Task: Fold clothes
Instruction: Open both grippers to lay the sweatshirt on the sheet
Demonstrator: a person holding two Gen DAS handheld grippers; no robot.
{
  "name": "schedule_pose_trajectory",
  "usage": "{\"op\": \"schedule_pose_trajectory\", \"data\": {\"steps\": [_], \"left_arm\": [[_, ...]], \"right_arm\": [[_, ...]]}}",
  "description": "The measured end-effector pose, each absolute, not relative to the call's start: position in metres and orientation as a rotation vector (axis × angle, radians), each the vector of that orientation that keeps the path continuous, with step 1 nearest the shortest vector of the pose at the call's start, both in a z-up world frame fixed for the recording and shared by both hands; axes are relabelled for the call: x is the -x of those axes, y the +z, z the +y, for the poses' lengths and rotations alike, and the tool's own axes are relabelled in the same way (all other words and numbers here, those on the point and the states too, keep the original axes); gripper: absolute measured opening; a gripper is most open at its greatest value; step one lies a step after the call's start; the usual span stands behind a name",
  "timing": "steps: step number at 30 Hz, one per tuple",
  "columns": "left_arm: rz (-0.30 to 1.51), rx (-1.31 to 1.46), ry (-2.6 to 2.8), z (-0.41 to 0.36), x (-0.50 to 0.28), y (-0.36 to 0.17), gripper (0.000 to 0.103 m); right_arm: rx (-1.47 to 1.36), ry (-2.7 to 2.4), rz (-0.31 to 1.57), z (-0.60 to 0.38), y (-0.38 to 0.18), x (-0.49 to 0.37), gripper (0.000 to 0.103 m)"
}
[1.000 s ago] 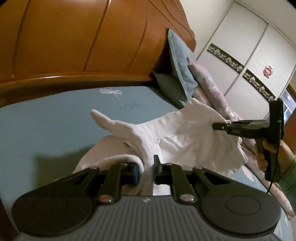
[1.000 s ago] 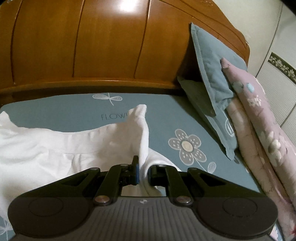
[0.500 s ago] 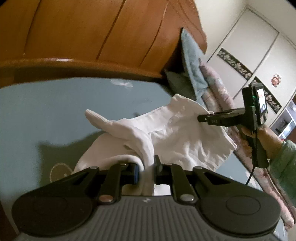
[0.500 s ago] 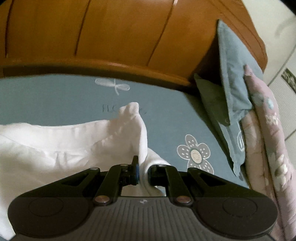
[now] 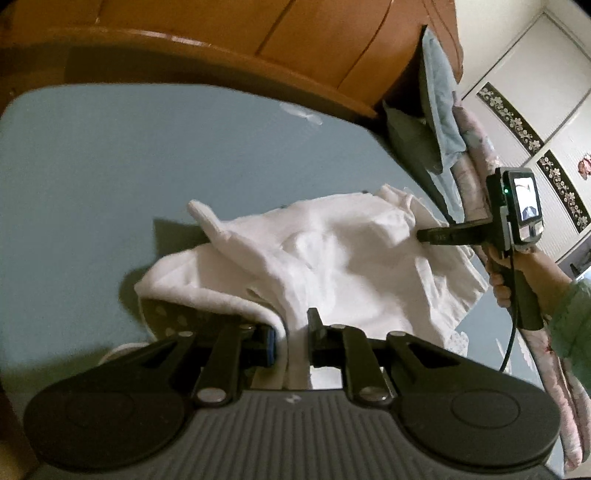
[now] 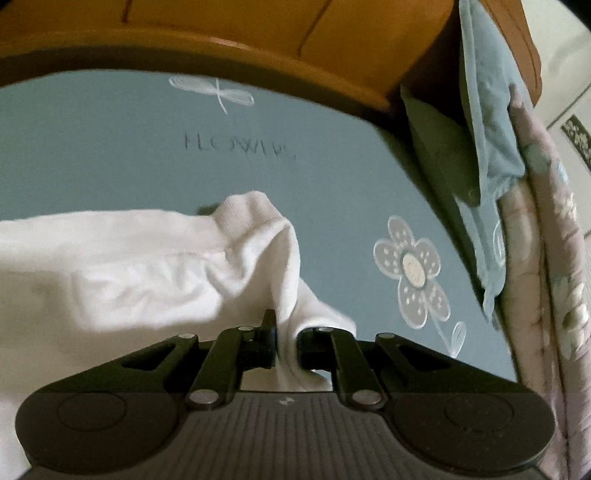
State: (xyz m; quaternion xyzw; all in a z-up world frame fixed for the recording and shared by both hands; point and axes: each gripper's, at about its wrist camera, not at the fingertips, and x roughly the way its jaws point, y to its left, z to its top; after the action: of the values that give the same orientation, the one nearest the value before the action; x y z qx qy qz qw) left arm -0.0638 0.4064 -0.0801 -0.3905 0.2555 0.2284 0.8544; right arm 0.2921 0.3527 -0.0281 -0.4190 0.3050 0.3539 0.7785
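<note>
Open blue sheet (image 6: 110, 147) ahead, headboard (image 6: 258, 29) beyond, pillows (image 6: 491, 155) rightward

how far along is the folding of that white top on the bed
Early. Done: each tool is shut on cloth, the left tool and right tool pinching the white top. In hand: the top hangs bunched between them above the blue sheet. Left: no clean fold shows yet, so spreading flat and folding remain.

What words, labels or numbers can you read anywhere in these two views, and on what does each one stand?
"FLOW...": dark letters printed on the blue bedsheet, right wrist view; the last letters are blurred, probably "FLOWER".
White marking on the arm of the right tongs, left wrist view: too small to read.
Small screen behind those tongs: shows a picture, no legible text.
</note>
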Motion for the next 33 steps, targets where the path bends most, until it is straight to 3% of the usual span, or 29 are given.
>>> {"op": "schedule_pose_trajectory", "data": {"steps": [3,7,9,12,18,23,26,27,33], "left_arm": [[0.538,0.862,0.47,0.412,0.065,-0.09,0.022],[0.521,0.912,0.458,0.417,0.072,-0.099,0.042],[0.512,0.927,0.46,0.417,0.079,-0.101,0.047],[0.48,0.982,0.45,0.421,0.092,-0.106,0.051],[0.376,1.131,0.403,0.442,0.101,-0.122,0.058],[0.269,1.231,0.37,0.464,0.098,-0.134,0.058],[0.309,1.152,0.439,0.465,0.087,-0.128,0.036],[0.324,1.122,0.463,0.465,0.084,-0.126,0.018],[0.336,1.039,0.558,0.458,0.082,-0.123,0.017]], "right_arm": [[0.881,0.748,0.685,0.349,-0.035,-0.295,0.049],[0.785,0.786,0.719,0.328,-0.019,-0.297,0.05],[0.736,0.805,0.691,0.311,-0.001,-0.292,0.054],[0.66,0.877,0.626,0.279,0.028,-0.275,0.067],[0.637,1.086,0.622,0.231,0.037,-0.207,0.067],[0.554,1.168,0.696,0.196,0.024,-0.17,0.067],[0.468,1.172,0.743,0.178,0.019,-0.163,0.067],[0.449,1.168,0.758,0.173,0.017,-0.162,0.067],[0.405,1.205,0.811,0.162,0.008,-0.147,0.067]]}}
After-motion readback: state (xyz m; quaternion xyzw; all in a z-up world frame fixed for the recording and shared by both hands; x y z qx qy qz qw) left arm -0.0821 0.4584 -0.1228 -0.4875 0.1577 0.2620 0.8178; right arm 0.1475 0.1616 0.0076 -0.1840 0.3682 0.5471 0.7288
